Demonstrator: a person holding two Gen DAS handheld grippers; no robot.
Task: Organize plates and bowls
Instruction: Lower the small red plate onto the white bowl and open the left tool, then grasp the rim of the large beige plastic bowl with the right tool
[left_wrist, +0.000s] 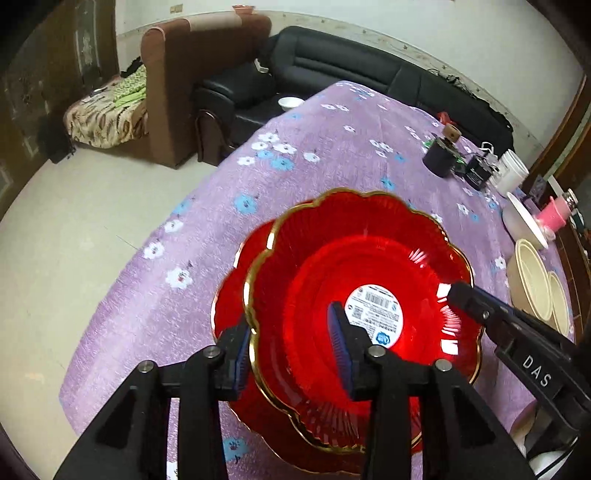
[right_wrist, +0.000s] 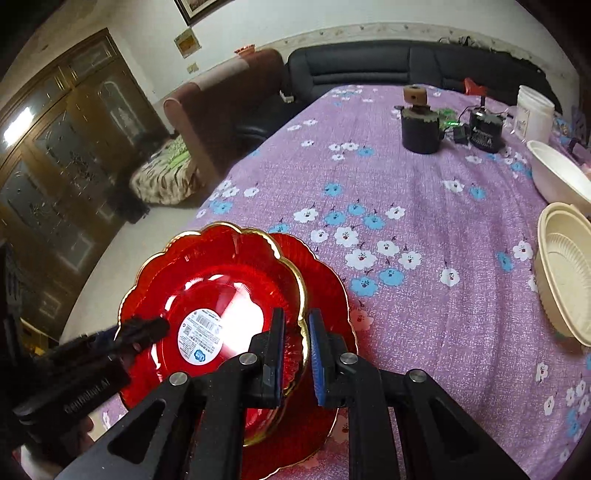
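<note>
We hold the upper red plate (left_wrist: 354, 295) off-centre over the lower red plate (right_wrist: 325, 280), right gripper (right_wrist: 295, 354) pinching its rim, left gripper (left_wrist: 291, 350) loosely astride the opposite rim.

"DAS" on right gripper (left_wrist: 461, 295) arm

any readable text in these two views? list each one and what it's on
"DAS": white letters on the right tool's black arm, left wrist view.
Pale lettering on the left tool's body, right wrist view: too blurred to read.
Round white sticker inside the top red plate: barcode and small print, unreadable.
Yellow wall notice: unreadable.
</note>
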